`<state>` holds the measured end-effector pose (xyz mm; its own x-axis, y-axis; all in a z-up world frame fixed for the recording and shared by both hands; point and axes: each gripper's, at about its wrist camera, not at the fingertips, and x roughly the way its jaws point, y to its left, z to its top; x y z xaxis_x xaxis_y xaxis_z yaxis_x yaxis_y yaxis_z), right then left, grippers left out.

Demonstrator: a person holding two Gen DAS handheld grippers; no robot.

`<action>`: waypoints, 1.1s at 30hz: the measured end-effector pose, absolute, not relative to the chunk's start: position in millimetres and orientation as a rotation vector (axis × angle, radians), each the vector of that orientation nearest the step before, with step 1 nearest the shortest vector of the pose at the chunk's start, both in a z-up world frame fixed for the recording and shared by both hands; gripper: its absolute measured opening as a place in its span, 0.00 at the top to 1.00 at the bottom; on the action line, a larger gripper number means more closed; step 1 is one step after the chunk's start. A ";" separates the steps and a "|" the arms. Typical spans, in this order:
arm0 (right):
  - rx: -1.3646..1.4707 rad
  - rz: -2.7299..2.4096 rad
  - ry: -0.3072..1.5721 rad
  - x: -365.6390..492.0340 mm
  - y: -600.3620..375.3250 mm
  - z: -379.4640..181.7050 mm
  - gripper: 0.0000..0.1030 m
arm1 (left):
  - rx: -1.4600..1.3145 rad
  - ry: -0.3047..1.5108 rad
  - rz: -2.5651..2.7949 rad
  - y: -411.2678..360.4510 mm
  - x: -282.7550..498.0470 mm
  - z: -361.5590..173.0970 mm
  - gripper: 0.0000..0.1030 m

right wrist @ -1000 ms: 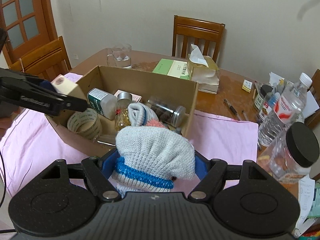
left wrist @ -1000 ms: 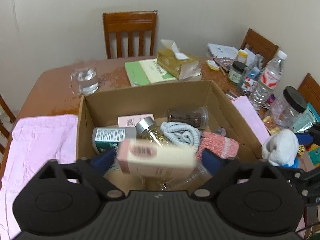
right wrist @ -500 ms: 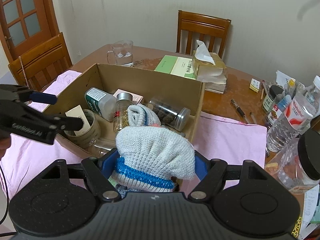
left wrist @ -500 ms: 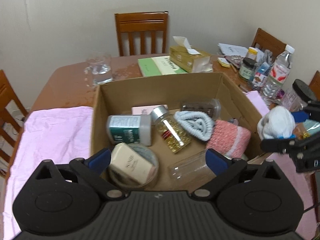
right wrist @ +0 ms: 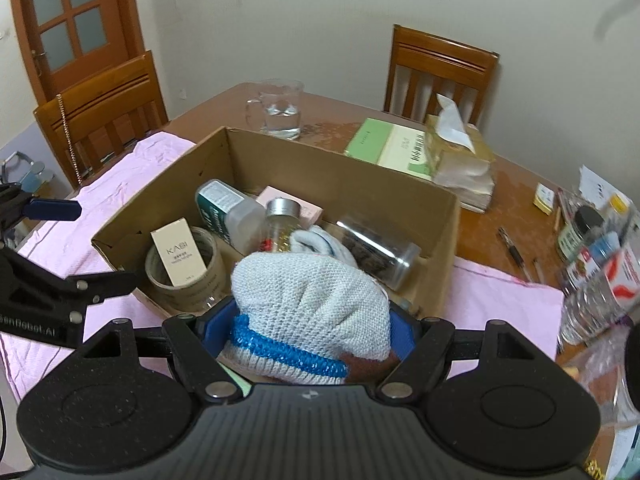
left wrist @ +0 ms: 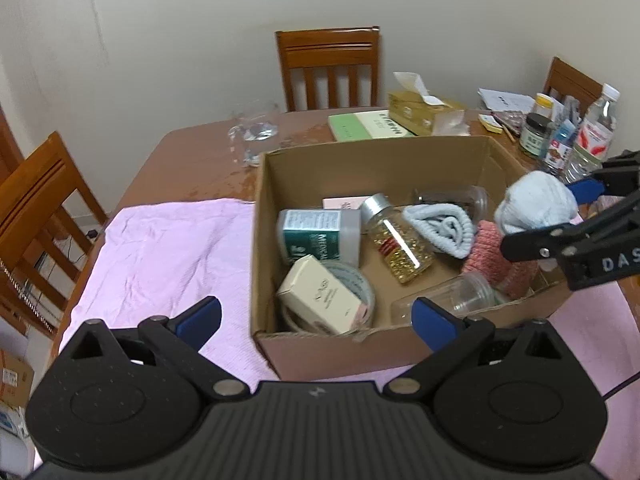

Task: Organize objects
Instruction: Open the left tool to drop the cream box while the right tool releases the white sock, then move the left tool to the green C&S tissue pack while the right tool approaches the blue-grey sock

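An open cardboard box (left wrist: pixel 372 156) (right wrist: pixel 352 188) stands on the table. In it lie a beige carton (left wrist: pixel 320 294) (right wrist: pixel 180 252) resting on a tape roll (left wrist: pixel 356 284), a green-labelled bottle (left wrist: pixel 316 236), a jar of gold bits (left wrist: pixel 400 240), a rolled pale sock (left wrist: pixel 440 228) and a pink sock (left wrist: pixel 496 264). My left gripper (left wrist: pixel 316 320) is open and empty, just outside the box's near wall. My right gripper (right wrist: pixel 304 326) is shut on a white knit sock with a blue band (right wrist: pixel 312 304) (left wrist: pixel 536 204), held over the box's right edge.
A pink cloth (left wrist: pixel 160 256) covers the table beside the box. Behind the box are a glass mug (left wrist: pixel 254 132), a green book (left wrist: pixel 368 126) and a tissue box (left wrist: pixel 424 110). Bottles and jars (left wrist: pixel 592 136) crowd the right. Wooden chairs (left wrist: pixel 328 68) surround the table.
My left gripper let go of the beige carton, which now rests on the tape roll, and drew back to the left out of the box. My right gripper carried the sock to the box.
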<state>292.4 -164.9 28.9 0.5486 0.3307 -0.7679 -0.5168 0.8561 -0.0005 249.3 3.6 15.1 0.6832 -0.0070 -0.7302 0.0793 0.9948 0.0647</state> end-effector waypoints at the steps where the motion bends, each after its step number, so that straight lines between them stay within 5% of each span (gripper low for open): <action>1: -0.240 0.514 0.853 293.9 -161.2 28.9 0.22 | 0.086 0.817 -0.045 6.5 247.4 15.3 0.02; 8: -0.254 0.559 0.833 308.5 -130.0 27.9 0.20 | 0.079 0.824 -0.003 22.1 238.7 12.0 0.02; 12: -0.266 0.548 0.813 310.0 -119.2 24.1 0.00 | 0.068 0.836 0.003 28.5 235.5 8.9 0.02; 33: -0.233 0.418 0.835 269.5 -152.5 21.1 0.00 | 0.072 0.847 -0.064 23.3 225.1 4.4 0.02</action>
<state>269.5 -152.5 21.1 0.5964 0.2660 -0.7574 -0.4464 0.8940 -0.0376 225.1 23.3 4.4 0.6607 -0.0281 -0.7502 0.0856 0.9956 0.0381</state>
